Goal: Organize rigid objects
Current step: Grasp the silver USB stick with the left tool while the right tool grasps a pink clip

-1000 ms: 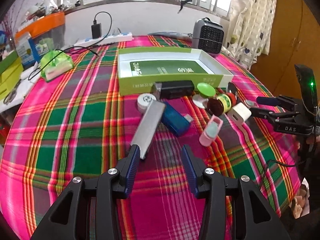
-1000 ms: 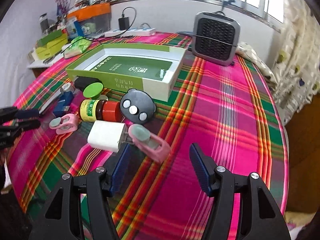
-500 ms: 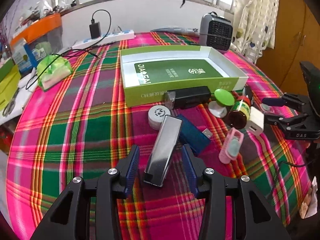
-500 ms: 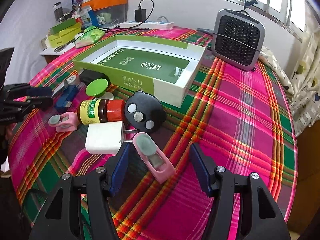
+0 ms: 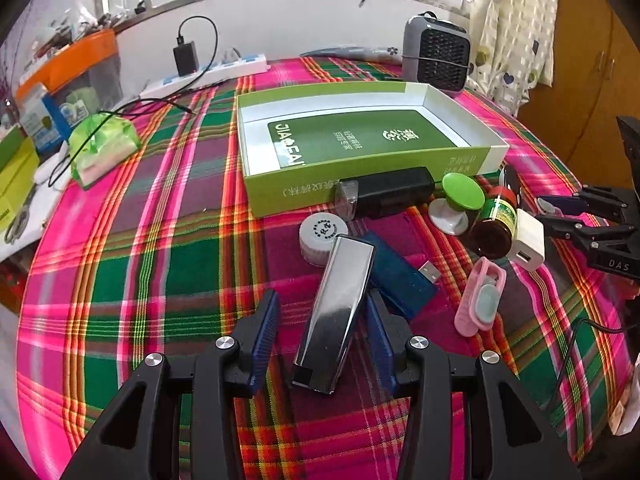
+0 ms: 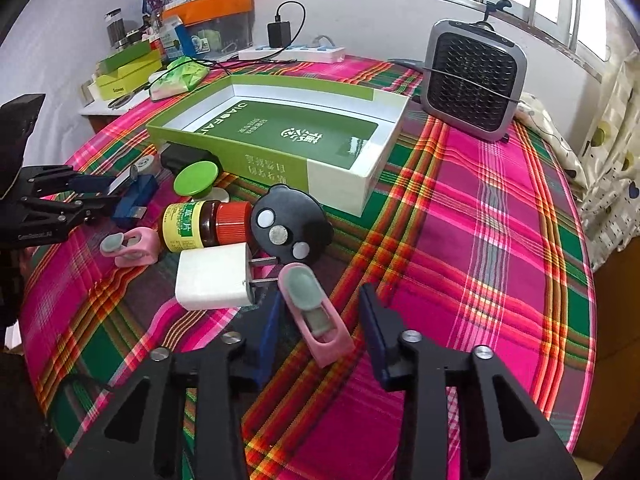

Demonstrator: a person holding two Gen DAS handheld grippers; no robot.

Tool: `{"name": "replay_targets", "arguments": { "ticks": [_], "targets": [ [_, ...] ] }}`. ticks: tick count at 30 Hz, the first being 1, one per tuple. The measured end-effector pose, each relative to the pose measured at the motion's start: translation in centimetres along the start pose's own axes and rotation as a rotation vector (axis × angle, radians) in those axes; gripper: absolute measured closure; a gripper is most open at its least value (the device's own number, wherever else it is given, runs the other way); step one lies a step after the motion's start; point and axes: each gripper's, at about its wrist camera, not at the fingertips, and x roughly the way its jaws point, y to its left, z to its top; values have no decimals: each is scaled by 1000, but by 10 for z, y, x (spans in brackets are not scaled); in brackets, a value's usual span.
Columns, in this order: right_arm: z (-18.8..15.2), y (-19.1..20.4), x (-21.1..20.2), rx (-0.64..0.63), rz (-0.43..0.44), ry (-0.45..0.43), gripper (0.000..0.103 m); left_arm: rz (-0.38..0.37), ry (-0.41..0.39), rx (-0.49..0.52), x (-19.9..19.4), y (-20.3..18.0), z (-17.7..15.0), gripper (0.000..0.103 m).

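Right wrist view — right claw (image 6: 320,320) angled down, jaws closing around pink clip (image 6: 316,320).

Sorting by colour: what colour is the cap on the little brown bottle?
Orange-red; the cap of the brown bottle shows best in the right wrist view.
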Motion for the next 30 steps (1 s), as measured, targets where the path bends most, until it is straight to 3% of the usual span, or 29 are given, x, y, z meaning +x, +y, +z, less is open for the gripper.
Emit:
{"name": "replay_targets", "arguments": {
  "ticks": [5,12,30],
  "targets": [
    [-2,1,-2,12,-2,-3,82,8,-3,-11,-1,2,0,68],
    [-6,5,-5,36,-2,-6,83,8,-7,-24,-3,4,-2,81],
    [-12,10,-22,111,-21,-44,84,1,-28,-36,-16,5,1,81]
  ]
}}
